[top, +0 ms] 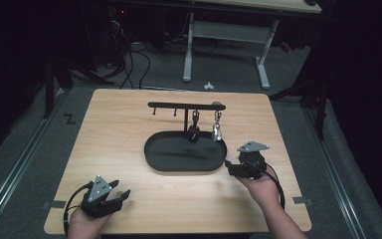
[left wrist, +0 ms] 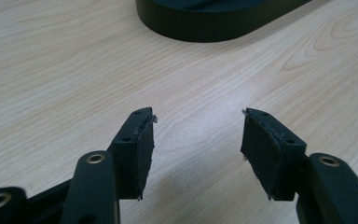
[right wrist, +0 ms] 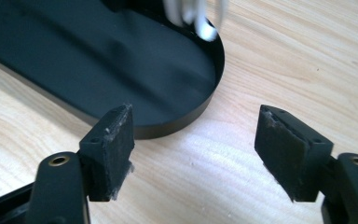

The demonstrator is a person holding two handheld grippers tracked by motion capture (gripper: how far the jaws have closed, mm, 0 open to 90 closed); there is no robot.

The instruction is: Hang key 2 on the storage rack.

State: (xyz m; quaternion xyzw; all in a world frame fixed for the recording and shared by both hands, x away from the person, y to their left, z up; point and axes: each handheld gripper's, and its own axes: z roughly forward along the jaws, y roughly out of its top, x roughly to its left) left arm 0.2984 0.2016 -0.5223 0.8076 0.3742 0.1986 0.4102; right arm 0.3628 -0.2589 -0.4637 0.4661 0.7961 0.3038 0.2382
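A black oval tray lies at the middle of the wooden table. A T-shaped black rack with hooks rises from the tray's back edge. A black item and a silver item hang from its right half. My left gripper rests near the front left edge, open, with bare wood between its jaws; the tray's wall lies far ahead. My right gripper sits just off the tray's right end, open and holding nothing. Ahead of it are the tray and the blurred silver item.
Behind the table stands another desk on white legs, with cables on the grey floor and a small white object. Grey tape marks sit at the front corners. Dark surroundings on both sides.
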